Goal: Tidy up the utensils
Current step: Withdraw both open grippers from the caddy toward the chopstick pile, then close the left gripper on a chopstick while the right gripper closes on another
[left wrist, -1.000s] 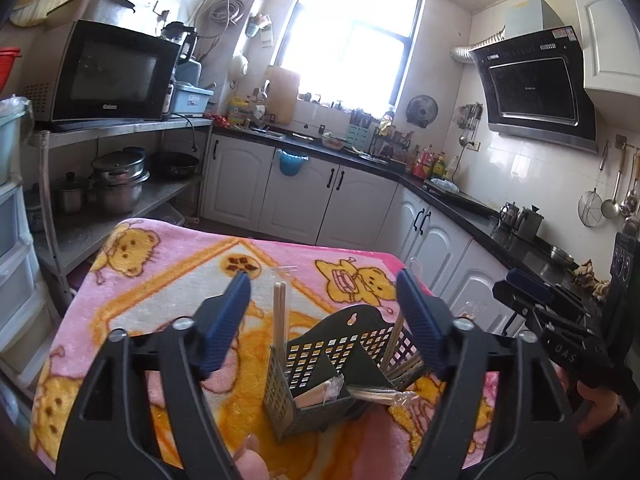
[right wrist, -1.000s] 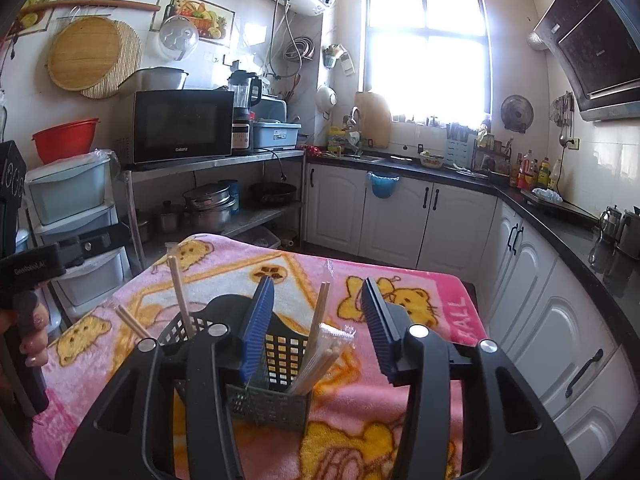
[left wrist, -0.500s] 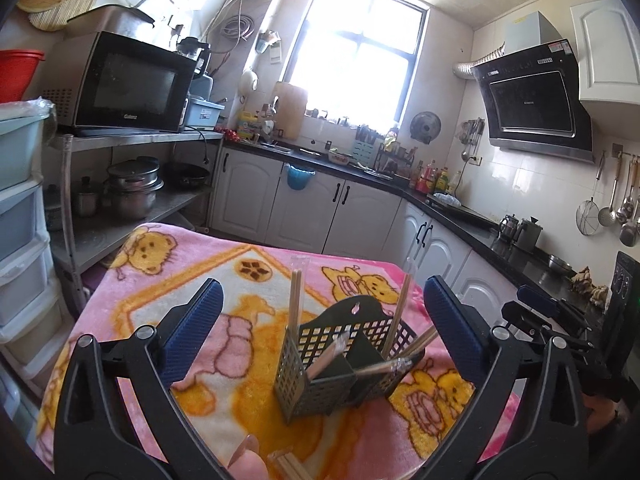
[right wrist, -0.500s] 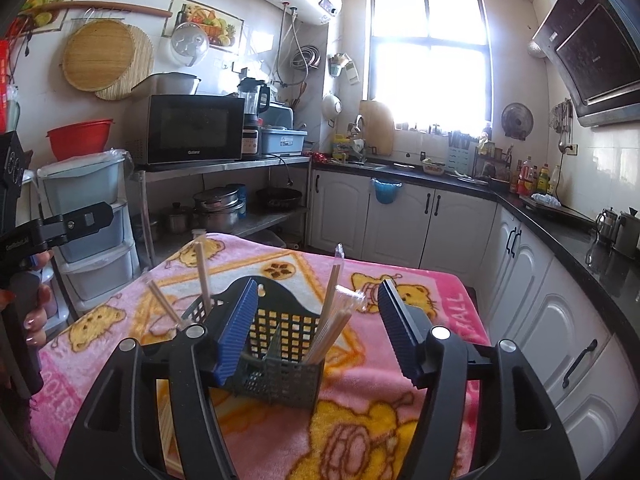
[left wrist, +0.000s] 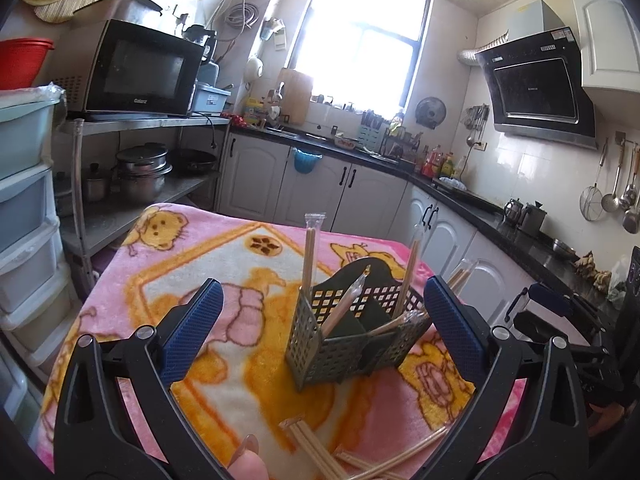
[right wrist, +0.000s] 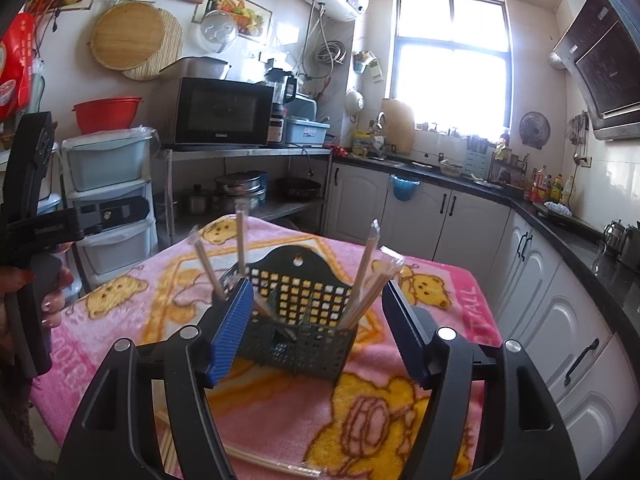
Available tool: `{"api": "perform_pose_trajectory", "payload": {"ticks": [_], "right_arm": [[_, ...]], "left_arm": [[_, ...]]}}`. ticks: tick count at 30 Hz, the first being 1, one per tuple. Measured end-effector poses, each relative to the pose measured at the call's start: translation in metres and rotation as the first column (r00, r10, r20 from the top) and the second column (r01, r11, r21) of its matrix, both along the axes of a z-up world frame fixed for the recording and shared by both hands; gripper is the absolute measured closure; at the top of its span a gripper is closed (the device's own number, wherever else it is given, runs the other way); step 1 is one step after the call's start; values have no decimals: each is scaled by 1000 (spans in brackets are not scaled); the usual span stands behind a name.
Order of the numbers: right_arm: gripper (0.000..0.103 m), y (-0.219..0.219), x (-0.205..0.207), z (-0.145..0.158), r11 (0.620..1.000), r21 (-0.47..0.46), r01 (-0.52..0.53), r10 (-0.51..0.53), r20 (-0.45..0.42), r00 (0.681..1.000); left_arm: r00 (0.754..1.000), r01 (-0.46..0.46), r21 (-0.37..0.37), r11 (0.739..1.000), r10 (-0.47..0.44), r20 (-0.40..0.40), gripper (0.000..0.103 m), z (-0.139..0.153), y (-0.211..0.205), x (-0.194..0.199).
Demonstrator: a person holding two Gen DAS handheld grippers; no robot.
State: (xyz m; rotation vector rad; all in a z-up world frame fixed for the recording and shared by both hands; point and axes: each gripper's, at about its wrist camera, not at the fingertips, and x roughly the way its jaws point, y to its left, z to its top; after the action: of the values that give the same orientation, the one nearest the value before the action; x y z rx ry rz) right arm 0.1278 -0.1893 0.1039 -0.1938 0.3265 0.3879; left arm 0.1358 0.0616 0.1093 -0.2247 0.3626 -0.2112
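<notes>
A dark green perforated utensil caddy [left wrist: 352, 336] is set on a pink bear-print blanket [left wrist: 240, 256] covering the table, toward its middle. Wrapped wooden chopsticks [right wrist: 366, 276] are stood leaning in its compartments. More wrapped chopsticks [left wrist: 320, 454] are left loose on the blanket near its near edge. The left gripper [left wrist: 320, 330] is held with its blue pads spread wide, nothing pinched. The right gripper [right wrist: 316, 330] has just been opening; its jaws are parted, with the caddy seen between and beyond them, untouched.
</notes>
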Motion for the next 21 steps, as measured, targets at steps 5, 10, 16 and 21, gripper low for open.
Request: {"api": "perform_pose_trajectory", "payload": {"ticks": [5,10,16,21], "right_arm": [[39,8,-9,-14,1000,-4,-29,29,-33,999],[39,20,-20,-31,998,-17,-67,66,-70,995],[39,35,-31,-51,994,-29,-107,104,-113,988],[39,48,-38,-67,989,-41,-142,135,-147,980]], "left_arm": [[999,-10,6,1000,11,-34,10,-9,3,-1],[995,-24,1,1000,24,-101,10,-28,7,3],[983,-17,11,1000,19,-185,10,-54,7,7],[962,-20,41,999,31,-272,23,-75,9,14]]}}
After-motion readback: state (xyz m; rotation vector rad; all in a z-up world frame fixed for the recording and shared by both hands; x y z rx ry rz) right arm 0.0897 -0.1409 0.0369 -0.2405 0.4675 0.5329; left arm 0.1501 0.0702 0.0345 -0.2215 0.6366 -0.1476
